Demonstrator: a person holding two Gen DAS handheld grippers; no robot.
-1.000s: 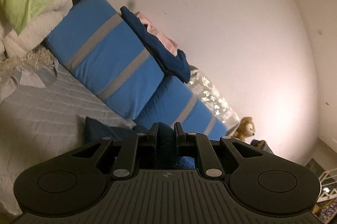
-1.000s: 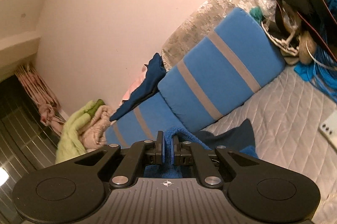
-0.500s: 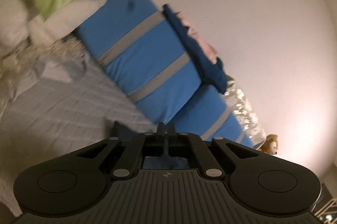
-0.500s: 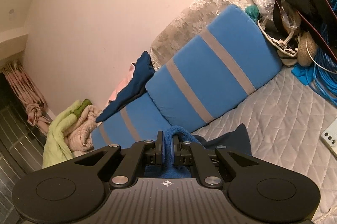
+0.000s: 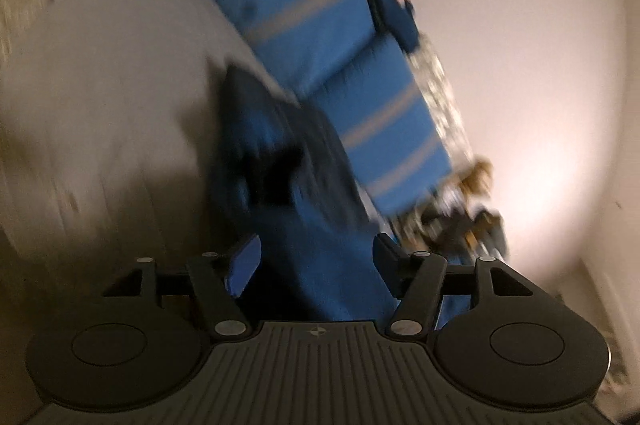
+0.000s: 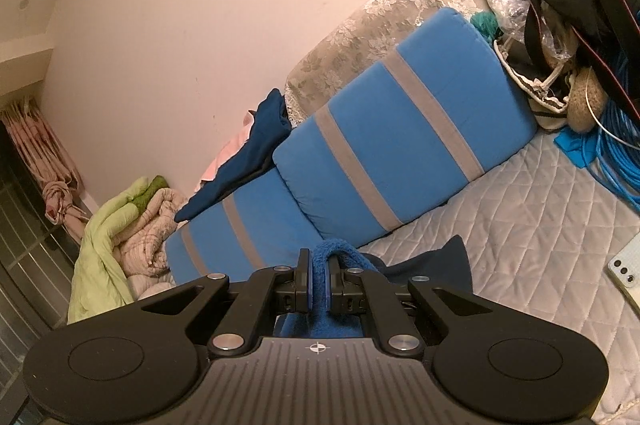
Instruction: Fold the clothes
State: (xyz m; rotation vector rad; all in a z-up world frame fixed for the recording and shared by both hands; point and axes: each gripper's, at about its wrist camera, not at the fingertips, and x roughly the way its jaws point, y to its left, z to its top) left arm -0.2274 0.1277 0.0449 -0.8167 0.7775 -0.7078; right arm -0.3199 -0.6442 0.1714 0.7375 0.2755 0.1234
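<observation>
right gripper [image 6: 318, 285] pinching blue garment [image 6: 334, 257] fold, near side of quilted bed [image 6: 520, 225]. left gripper [image 5: 316, 261] gaping wide, cloth [image 5: 312, 225] lying loose between fingers, view blurring. risk: single-corner hold letting garment sag, twisting, fold skewing.

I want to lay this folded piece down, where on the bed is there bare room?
Bare quilted cover lies between the striped blue cushions, the dark blue garment and the phone. Crowded: blue cables and bags at the right, blankets at the left.
</observation>
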